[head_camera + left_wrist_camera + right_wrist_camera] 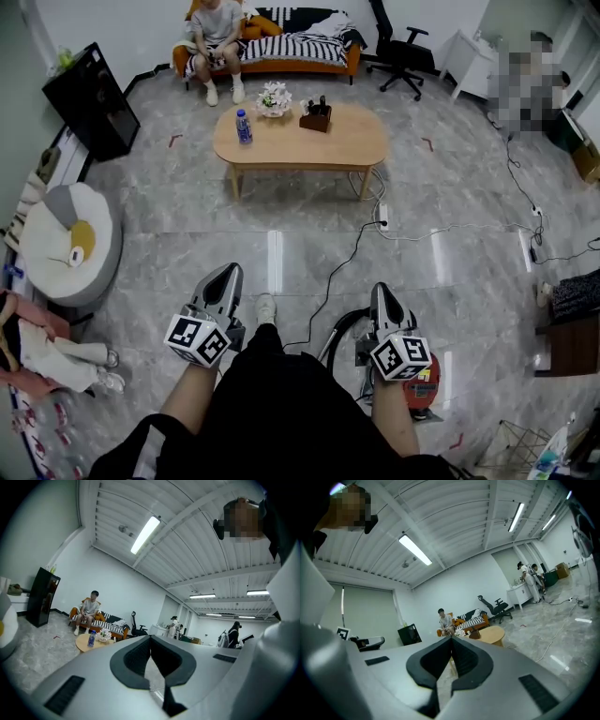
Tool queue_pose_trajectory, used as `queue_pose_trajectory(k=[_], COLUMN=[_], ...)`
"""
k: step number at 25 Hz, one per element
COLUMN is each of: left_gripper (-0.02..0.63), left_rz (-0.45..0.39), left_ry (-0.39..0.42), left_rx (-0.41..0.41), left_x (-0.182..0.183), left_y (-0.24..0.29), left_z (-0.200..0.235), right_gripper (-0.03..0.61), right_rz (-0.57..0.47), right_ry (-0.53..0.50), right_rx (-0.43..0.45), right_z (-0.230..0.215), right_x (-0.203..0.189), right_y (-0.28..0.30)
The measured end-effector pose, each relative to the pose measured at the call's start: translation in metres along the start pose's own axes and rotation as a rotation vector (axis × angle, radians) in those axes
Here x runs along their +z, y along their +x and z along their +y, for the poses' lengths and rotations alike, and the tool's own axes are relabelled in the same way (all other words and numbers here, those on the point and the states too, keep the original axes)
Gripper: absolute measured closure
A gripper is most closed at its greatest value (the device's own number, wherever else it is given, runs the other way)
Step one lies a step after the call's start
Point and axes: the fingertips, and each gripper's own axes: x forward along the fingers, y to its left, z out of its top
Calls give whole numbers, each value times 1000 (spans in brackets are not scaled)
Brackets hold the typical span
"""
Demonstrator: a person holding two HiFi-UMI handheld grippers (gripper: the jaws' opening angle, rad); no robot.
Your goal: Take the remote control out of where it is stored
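A dark brown holder (pixel 316 119) stands on the oval wooden coffee table (pixel 352 141), far ahead of me, with dark remote-like pieces (pixel 321 101) sticking up out of it. The holder (pixel 474 634) shows small in the right gripper view, just past the jaws. My left gripper (pixel 228 272) and right gripper (pixel 381 289) are held low over the floor in front of the person's legs, well short of the table. Both point level toward it. The left gripper (pixel 150 638) has its jaws together with nothing between them, and so does the right gripper (pixel 451 639).
A water bottle (pixel 244 127) and a flower bunch (pixel 274 98) share the table. Behind it a person (pixel 217 42) sits on an orange sofa (pixel 309 52). A black cable (pixel 342 272) and power strip (pixel 383 217) cross the floor. A beanbag (pixel 70 239) lies left, an office chair (pixel 398 52) back right.
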Motion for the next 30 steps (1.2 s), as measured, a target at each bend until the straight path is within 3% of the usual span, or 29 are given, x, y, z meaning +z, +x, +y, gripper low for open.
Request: queue_pose_trajectory(k=[13,22,30], left_gripper=[606,606,606], left_rz=[-32,-37,-47], left_ry=[9,-35,-28], left_rx=[-73,-75,-73], left_x=[50,62,86], left_y=[115,151,164], left_z=[92,170,219], right_gripper=[572,572,572], right_rz=[-1,28,43], right_ry=[-20,-39,-67], right_rx=[-62,-50,12], right_z=[-5,22,59], right_x=[33,30,32], right_y=[138,230,289])
